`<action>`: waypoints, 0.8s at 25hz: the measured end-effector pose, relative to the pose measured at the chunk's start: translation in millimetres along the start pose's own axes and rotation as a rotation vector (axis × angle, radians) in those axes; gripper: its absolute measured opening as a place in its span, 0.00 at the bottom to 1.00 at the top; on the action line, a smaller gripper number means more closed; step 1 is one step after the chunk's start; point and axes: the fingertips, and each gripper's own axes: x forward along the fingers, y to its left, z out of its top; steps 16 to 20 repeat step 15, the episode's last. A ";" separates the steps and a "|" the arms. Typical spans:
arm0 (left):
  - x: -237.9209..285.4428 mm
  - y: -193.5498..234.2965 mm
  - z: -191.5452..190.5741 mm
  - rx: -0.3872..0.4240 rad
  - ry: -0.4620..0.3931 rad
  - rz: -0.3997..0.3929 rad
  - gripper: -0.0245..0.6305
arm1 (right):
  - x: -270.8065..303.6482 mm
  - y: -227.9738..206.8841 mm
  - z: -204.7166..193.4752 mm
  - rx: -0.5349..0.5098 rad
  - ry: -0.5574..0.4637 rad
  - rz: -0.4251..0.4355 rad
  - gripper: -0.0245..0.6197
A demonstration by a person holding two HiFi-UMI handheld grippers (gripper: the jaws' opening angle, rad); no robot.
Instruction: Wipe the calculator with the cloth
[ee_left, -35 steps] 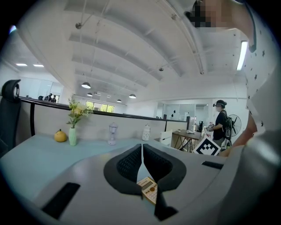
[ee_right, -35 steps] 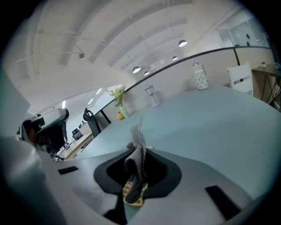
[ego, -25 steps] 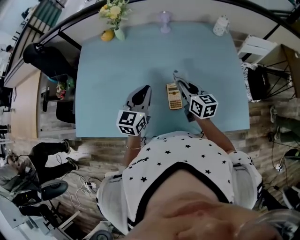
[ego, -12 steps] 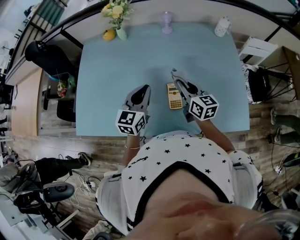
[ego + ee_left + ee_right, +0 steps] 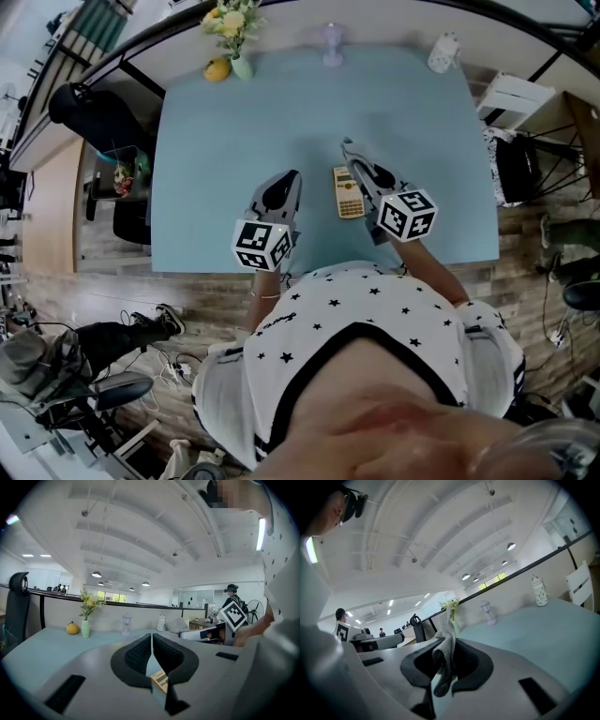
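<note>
1. On the worktop (image 5: 216, 141) almost nothing has moved since the earlier frames: the calculator (image 5: 349, 192) lies in the same spot and both tools hang where they were. Only a person on the floor, near left of the worktop, has shifted.
2. The calculator lies flat toward the near edge of the worktop, right of the middle, its long side running near to far. It sits between the two tools.
3. The cloth (image 5: 449, 641) is a grey rag pinched in the right tool (image 5: 444, 658), whose jaws are clamped on it, one end sticking up and the other drooping below. In the head view this tool runs along the calculator's right side, its tip by the far right corner. I cannot tell whether the cloth touches the calculator.
4. The left tool (image 5: 151, 651) has its jaws pressed together with nothing between them. It hangs left of the calculator, apart from it, with a corner of the calculator showing beyond.
5. I judge the wiping is about to start or paused. Next, the cloth must come leftward and down onto the keys, then stroke along them. The left tool may need to steady the calculator.
6. Further off, a vase of flowers (image 5: 230, 33) and a white jar (image 5: 442, 52) stand along the far edge, well clear.
</note>
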 end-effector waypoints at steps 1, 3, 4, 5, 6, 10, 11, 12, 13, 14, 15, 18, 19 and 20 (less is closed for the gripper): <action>0.1 0.0 -0.4 0.000 0.000 0.000 0.09 | -0.1 -0.3 -0.5 0.001 0.001 0.000 0.11; 0.3 0.0 -0.6 0.000 -0.001 0.001 0.09 | 0.0 -0.3 0.1 -0.001 0.001 0.002 0.11; 0.5 0.0 -0.5 0.000 -0.001 0.001 0.09 | 0.2 -0.2 1.0 -0.002 -0.001 0.003 0.11; 0.8 -0.1 -0.2 0.000 -0.001 0.000 0.09 | 0.2 -0.3 2.2 -0.003 -0.002 0.004 0.11; 1.1 -0.2 -0.1 0.000 0.000 0.000 0.09 | 0.2 -0.4 3.2 -0.003 -0.004 0.004 0.11; 0.3 -1.4 0.4 0.000 -0.001 0.001 0.09 | -1.5 0.5 5.1 0.001 -0.009 0.006 0.11; -0.3 -1.5 0.9 0.001 -0.003 0.004 0.09 | -2.0 1.1 5.5 0.003 -0.010 0.006 0.11; -0.6 -1.5 1.5 0.001 -0.005 0.005 0.09 | -2.3 1.6 5.9 0.004 -0.010 0.007 0.11; -0.8 -1.6 2.0 0.000 -0.006 0.006 0.09 | -2.5 1.9 6.4 0.005 -0.011 0.009 0.11; -0.8 -1.6 2.3 0.000 -0.007 0.006 0.09 | -2.5 2.1 6.9 0.006 -0.012 0.010 0.11; -0.8 -1.6 2.6 -0.001 -0.007 0.006 0.09 | -2.6 2.3 7.5 0.008 -0.013 0.011 0.11; -0.8 -1.6 2.6 -0.001 -0.007 0.006 0.09 | -2.6 2.3 7.5 0.008 -0.013 0.011 0.11; -0.8 -1.6 2.6 -0.001 -0.007 0.006 0.09 | -2.6 2.3 7.5 0.008 -0.013 0.011 0.11; -0.8 -1.6 2.6 -0.001 -0.007 0.006 0.09 | -2.6 2.3 7.5 0.008 -0.013 0.011 0.11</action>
